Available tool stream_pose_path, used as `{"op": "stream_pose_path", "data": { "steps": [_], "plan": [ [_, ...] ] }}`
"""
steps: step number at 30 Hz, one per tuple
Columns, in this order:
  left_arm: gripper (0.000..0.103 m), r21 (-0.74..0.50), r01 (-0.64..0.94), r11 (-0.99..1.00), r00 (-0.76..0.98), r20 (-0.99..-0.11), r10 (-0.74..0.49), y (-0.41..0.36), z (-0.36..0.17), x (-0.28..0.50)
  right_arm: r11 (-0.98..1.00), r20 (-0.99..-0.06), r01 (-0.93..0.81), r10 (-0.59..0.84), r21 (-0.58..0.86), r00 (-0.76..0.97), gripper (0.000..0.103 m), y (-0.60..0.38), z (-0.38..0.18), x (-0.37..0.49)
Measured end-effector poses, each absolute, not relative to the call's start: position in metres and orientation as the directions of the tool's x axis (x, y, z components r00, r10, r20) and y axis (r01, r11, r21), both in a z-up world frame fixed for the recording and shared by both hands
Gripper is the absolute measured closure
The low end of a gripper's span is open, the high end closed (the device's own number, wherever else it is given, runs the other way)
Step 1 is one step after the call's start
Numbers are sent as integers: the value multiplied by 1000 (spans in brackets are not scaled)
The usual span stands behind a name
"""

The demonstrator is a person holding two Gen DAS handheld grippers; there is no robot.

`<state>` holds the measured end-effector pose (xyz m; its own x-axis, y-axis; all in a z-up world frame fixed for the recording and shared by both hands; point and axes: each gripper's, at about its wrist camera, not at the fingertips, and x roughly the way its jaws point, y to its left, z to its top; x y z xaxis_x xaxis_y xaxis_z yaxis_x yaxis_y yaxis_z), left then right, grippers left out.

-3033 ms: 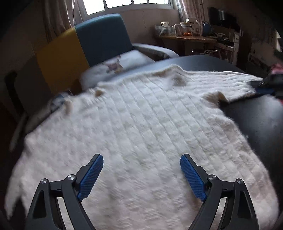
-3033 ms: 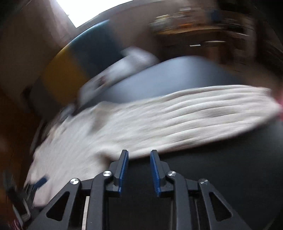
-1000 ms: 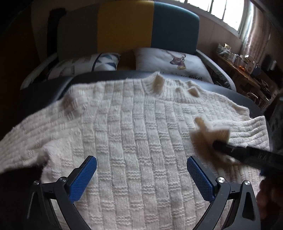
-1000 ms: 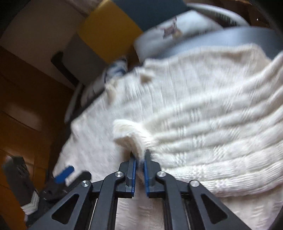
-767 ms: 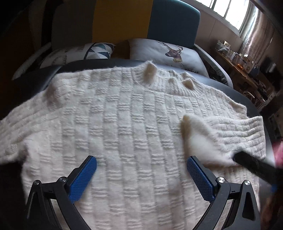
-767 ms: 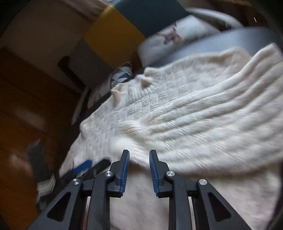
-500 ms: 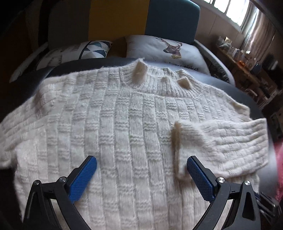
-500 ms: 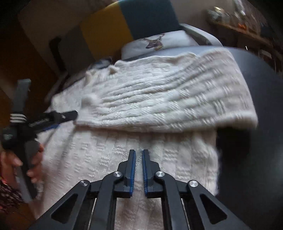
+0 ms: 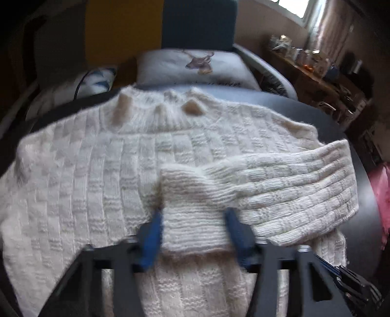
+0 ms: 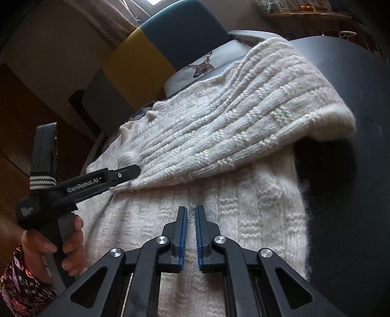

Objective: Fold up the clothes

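Note:
A cream knitted sweater (image 9: 97, 170) lies flat on a dark table (image 9: 365, 219), collar at the far side. One sleeve (image 9: 280, 185) is folded across the chest. Its ribbed cuff (image 9: 195, 219) sits between the blue pads (image 9: 151, 234) of my left gripper (image 9: 195, 231), whose jaws are closing and touch it on both sides. In the right wrist view, the left gripper (image 10: 131, 170) reaches the sleeve (image 10: 231, 122) end from the left. My right gripper (image 10: 191, 214) hovers shut and empty over the sweater's lower body (image 10: 256, 219).
Behind the table stands a yellow and teal armchair (image 9: 195, 22) with a deer cushion (image 9: 195, 65). A cluttered side table (image 9: 304, 58) is at the far right, and something pink (image 9: 382, 195) lies by the table's right edge. A person's hand (image 10: 70, 241) grips the left tool.
The right gripper let go of the sleeve cuff, pulled back and shut empty. The left gripper moved right over the cuff and its wide jaws closed in on it.

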<state>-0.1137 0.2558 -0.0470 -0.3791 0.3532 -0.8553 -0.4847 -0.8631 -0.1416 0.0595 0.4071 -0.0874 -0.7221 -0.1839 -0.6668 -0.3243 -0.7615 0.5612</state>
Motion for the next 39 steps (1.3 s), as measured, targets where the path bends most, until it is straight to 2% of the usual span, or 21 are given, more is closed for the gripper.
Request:
{"op": "stream_pose_path", "data": {
  "steps": [1,3,6,9,15,19,23,32,39],
  "plan": [
    [87,-164,-484,-860,-369,-852,371,255,-44,-114,-759,-663,-325,-183,565,-726,99,407,-88,60],
    [92,-214,-474,-854,-353,-842,407,252,-36,-116,-756,-660,-323,-185,569,-728,99,407,-87,60],
    [92,-282,-469,-837,-375,-794,478,239,-10,-122,-740,-640,-318,-193,593,-744,99,412,-82,67],
    [92,-294,-479,-827,-417,-752,510,230,20,-129,-763,-639,-304,-180,571,-748,99,417,-72,75],
    [92,-290,-460,-839,-471,-722,507,205,51,-159,-778,-719,-403,-89,482,-689,98,452,-65,63],
    [92,-285,-415,-864,-469,-746,472,181,41,-170,-781,-724,-415,-67,466,-687,98,464,-67,50],
    [92,-273,-379,-884,-463,-772,436,160,22,-173,-802,-745,-451,11,392,-667,98,468,-65,38],
    [92,-158,-336,-929,-491,-812,316,133,-21,-176,-738,-726,-525,70,424,-684,102,483,-72,39],
    [91,-132,-345,-929,-529,-790,309,136,-50,-165,-681,-711,-571,103,459,-695,103,495,-76,56]
  ]
}}
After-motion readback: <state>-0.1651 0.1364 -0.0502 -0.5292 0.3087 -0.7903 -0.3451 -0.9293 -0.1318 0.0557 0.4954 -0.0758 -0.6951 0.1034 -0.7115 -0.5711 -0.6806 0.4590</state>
